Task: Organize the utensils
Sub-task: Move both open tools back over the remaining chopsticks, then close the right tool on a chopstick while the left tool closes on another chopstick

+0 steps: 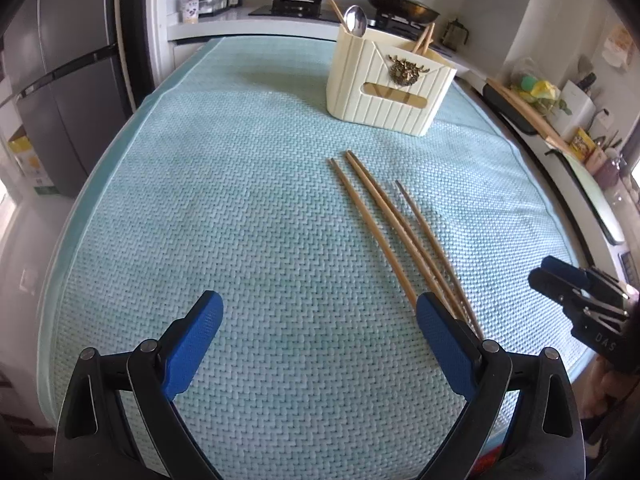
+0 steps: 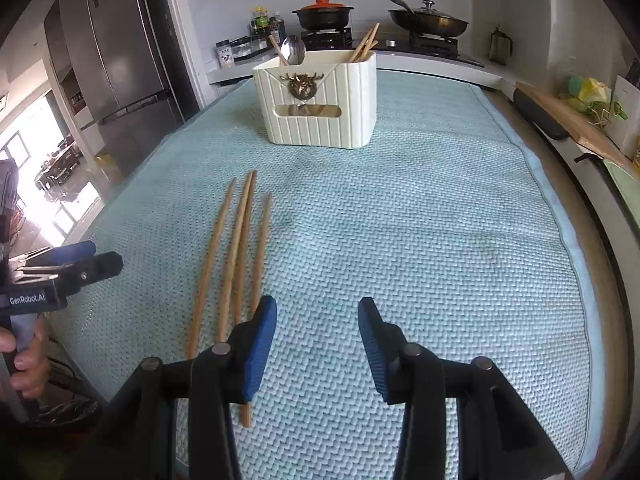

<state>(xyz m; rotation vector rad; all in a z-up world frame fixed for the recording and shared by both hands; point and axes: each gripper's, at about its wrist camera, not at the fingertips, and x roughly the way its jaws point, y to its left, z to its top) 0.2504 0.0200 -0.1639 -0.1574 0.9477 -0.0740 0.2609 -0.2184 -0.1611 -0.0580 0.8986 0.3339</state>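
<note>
Wooden chopsticks [image 2: 236,248] lie loose on the tabletop mat, just ahead-left of the empty, spread right gripper [image 2: 317,344]; left gripper [image 1: 318,340] likewise spread, empty; holder [image 2: 320,100] far ahead, awaiting them

A kitchen in daylight: a pale teal woven mat [image 2: 400,240] covers the work surface. At 12 o'clock, a white counter carries a gas hob [image 2: 384,42] with an orange-lidded black pot [image 2: 323,14] and a lidded wok [image 2: 430,20]. A steel refrigerator [image 2: 120,60] stands at 10 o'clock beside a bottle rack [image 2: 256,36]. Bright sun floods a tiled room [image 2: 44,168] at 9 o'clock. A wooden board [image 2: 576,128] lies at 3 o'clock.
</note>
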